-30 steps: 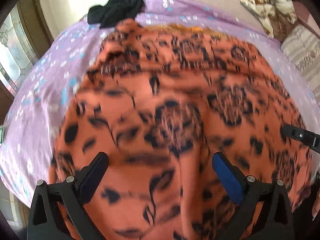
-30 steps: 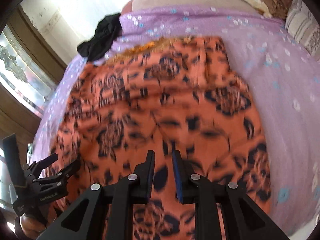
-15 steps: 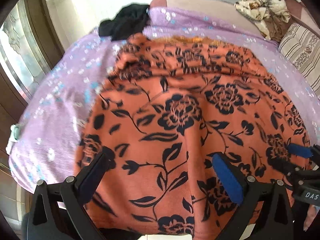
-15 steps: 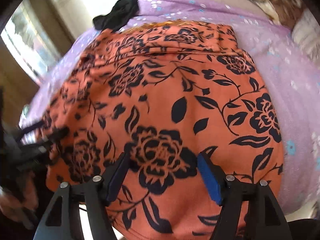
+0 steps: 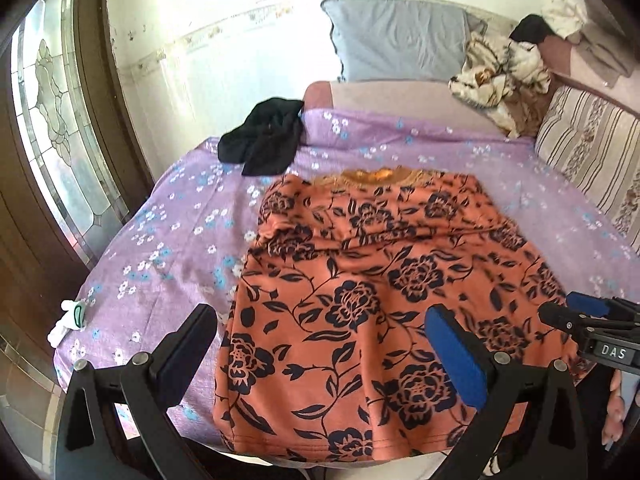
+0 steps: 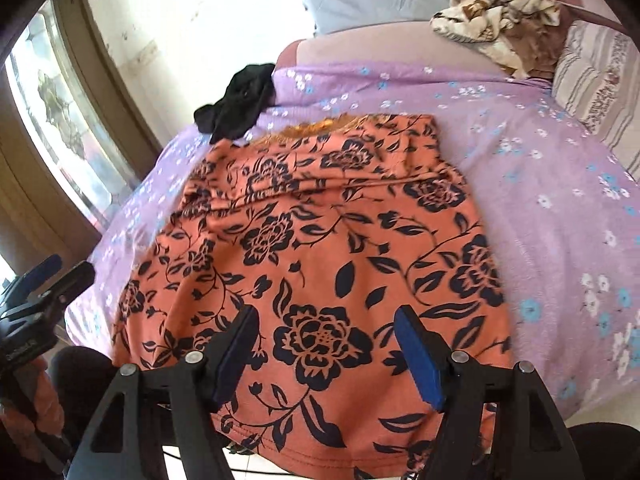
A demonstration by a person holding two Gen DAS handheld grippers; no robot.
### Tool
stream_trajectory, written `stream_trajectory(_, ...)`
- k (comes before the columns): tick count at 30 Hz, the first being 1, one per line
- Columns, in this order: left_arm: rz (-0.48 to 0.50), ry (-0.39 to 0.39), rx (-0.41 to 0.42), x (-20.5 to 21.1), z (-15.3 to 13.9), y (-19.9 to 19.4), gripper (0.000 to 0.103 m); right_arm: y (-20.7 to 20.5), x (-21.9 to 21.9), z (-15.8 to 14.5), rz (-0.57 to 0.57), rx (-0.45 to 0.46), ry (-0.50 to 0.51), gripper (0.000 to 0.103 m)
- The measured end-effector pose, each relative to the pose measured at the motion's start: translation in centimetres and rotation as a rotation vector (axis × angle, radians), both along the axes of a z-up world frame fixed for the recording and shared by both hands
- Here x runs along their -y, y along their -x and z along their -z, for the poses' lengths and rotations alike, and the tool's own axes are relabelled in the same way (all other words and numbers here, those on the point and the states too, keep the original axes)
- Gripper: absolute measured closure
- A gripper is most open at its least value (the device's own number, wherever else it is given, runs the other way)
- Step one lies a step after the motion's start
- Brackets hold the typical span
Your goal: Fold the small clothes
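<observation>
Black garment [image 5: 264, 136] beyond orange shirt [image 5: 360, 300] (near pillows [image 5: 396, 46]).

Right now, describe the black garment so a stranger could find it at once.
Start at the purple flowered bedsheet. Beyond the far left corner of the orange floral top lies the crumpled black garment. It is the only plain black piece on the sheet, unfolded.

One orange floral garment [image 5: 360, 304], one black garment [image 5: 262, 140], two pillows, one crumpled blanket [image 5: 500, 80].
</observation>
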State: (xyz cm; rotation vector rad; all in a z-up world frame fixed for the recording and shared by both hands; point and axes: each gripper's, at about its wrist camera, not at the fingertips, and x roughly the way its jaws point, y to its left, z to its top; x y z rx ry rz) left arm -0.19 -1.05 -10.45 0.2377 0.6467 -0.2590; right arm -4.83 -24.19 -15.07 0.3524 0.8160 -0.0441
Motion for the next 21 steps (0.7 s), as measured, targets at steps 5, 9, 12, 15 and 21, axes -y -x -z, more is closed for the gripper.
stream_trajectory(5, 0.013, 0.005, 0.017, 0.0, -0.8, 1.0, 0.0, 1.4, 2.0, -0.3, 0.062, 0.015, -0.033, 0.03)
stream_trajectory(9, 0.008, 0.006, 0.013, -0.2, -0.7, 1.2, 0.0, 2.6, 3.7, -0.5, 0.103, 0.024, -0.052, 0.03)
stream_trajectory(12, -0.001, 0.006, -0.003, -0.5, -0.4, 1.0, 0.0, 3.3, 4.9, -0.2, 0.129, 0.02, -0.079, 0.03)
stream_trajectory(15, -0.01, 0.003, -0.032, -0.9, 0.3, 0.5, 0.0, 4.0, 6.1, 0.2, 0.151, 0.014, -0.119, 0.03)
stream_trajectory(21, -0.096, 0.051, -0.23, -4.0, 3.9, -3.0, 0.0, 5.0, 8.6, 1.9, 0.178, -0.023, -0.253, 0.03)
